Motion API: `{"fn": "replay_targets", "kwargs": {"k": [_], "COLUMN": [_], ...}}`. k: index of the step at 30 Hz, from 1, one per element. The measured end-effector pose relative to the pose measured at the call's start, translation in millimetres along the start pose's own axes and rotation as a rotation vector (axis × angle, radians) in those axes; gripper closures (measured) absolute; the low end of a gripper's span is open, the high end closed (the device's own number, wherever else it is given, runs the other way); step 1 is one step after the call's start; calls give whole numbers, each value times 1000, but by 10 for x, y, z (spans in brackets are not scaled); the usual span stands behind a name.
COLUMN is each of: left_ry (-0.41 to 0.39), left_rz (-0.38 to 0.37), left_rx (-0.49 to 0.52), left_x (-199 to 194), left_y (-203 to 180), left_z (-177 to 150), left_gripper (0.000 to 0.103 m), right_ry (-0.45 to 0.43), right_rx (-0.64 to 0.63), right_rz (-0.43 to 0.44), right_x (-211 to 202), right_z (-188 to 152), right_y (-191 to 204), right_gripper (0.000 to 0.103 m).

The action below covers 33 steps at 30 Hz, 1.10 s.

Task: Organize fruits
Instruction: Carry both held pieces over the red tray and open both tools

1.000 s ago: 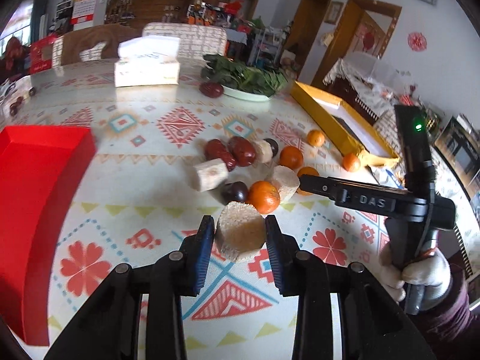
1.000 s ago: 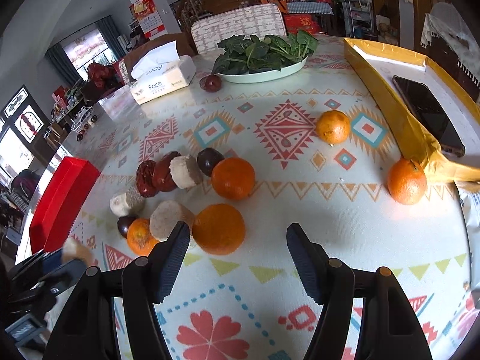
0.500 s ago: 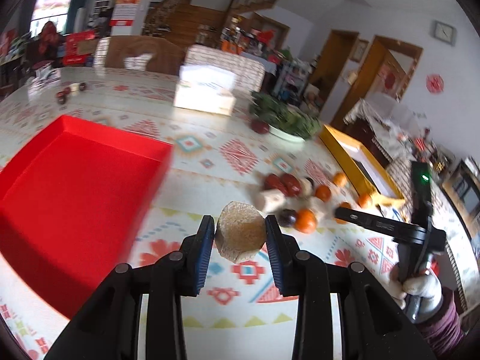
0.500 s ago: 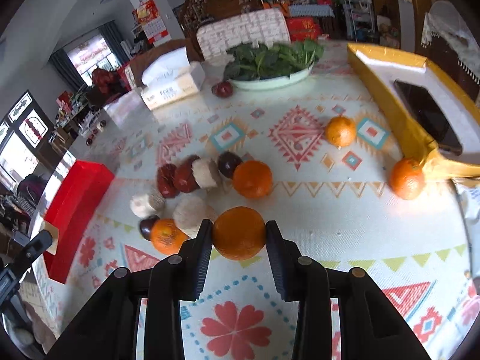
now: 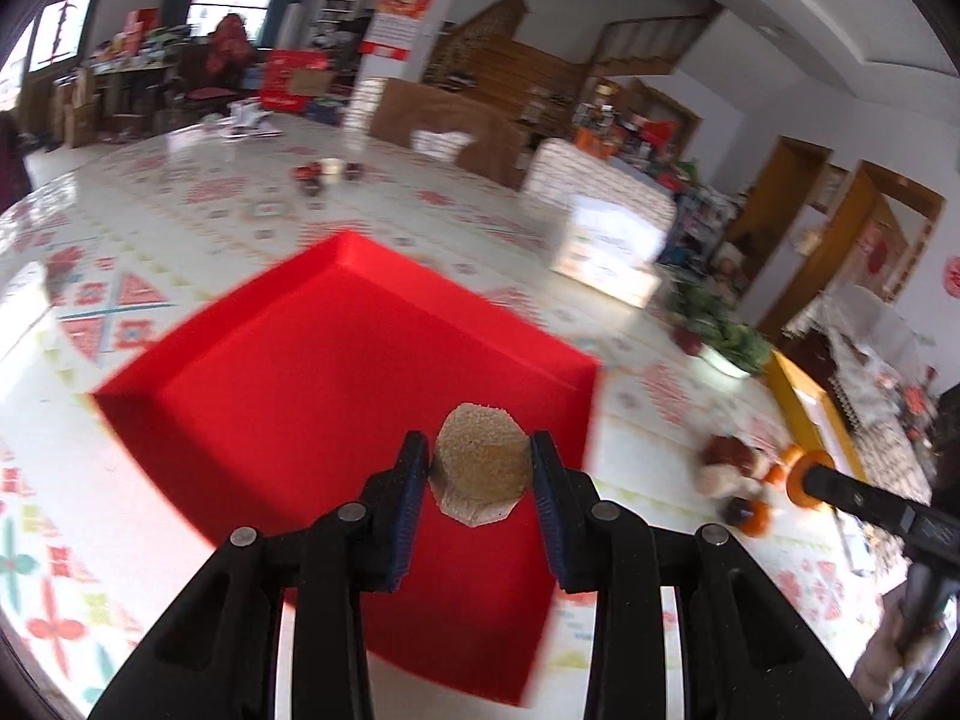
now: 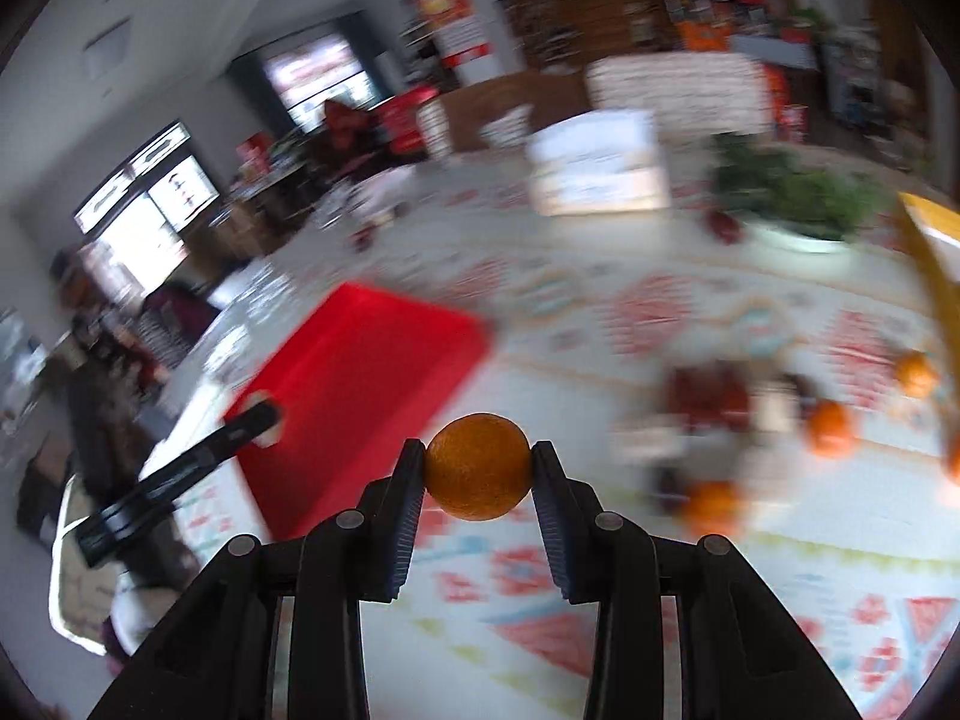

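Note:
My left gripper (image 5: 480, 471) is shut on a beige cut chunk (image 5: 483, 468) and hangs over the near right part of the red tray (image 5: 288, 396). My right gripper (image 6: 478, 474) is shut on an orange (image 6: 478, 465), held in the air above the patterned tablecloth. From there the red tray (image 6: 360, 372) lies ahead and to the left. The blurred fruit pile (image 6: 720, 408) with loose oranges (image 6: 831, 429) lies to the right. In the left wrist view the same pile (image 5: 732, 468) sits right of the tray, with the right gripper's finger (image 5: 864, 498) beside it.
A tissue box (image 5: 606, 246) and a plate of greens (image 5: 729, 342) stand at the back of the table. A yellow box (image 5: 810, 414) lies at the right edge. Small dark items (image 5: 324, 174) sit far back. A person's gloved hand shows at lower right.
The left gripper carried the chunk leftwards from the fruit pile to above the red tray. The right gripper shut on the orange, lifted it and swung left.

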<state>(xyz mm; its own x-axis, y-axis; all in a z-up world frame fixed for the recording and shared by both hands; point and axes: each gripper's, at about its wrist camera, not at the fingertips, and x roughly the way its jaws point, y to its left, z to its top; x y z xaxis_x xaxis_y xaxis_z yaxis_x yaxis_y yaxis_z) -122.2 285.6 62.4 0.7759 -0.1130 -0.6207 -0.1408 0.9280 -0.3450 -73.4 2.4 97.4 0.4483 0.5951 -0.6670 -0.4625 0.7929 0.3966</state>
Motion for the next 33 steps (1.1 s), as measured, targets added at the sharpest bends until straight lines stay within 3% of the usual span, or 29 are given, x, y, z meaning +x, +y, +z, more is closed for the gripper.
{"fn": "replay_targets", "kwargs": {"k": [6, 15, 19, 22, 24, 31, 33], "left_ry": [16, 40, 22, -5, -25, -91, -97], "left_rz": [125, 156, 147, 143, 138, 132, 135], "left_rx": [-40, -105, -127, -141, -148, -162, -159], "left_x": [61, 119, 57, -15, -83, -325, -371], "left_y": [444, 811, 863, 888, 898, 851, 824], "left_z": [72, 56, 63, 90, 112, 144, 151], "left_gripper": [69, 69, 60, 53, 51, 48, 48], "right_ry": [131, 244, 256, 246, 240, 240, 252], "right_rx": [-105, -198, -203, -209, -227, -329, -327], "right_rz": [102, 128, 109, 93, 79, -17, -9], "right_x": [776, 1520, 1656, 1666, 1644, 1546, 1543], "right_z": [-11, -99, -108, -142, -168, -297, -295], "right_y": [703, 1217, 1245, 1257, 1275, 1368, 1328], "right_gripper": [64, 63, 62, 50, 45, 44, 44]}}
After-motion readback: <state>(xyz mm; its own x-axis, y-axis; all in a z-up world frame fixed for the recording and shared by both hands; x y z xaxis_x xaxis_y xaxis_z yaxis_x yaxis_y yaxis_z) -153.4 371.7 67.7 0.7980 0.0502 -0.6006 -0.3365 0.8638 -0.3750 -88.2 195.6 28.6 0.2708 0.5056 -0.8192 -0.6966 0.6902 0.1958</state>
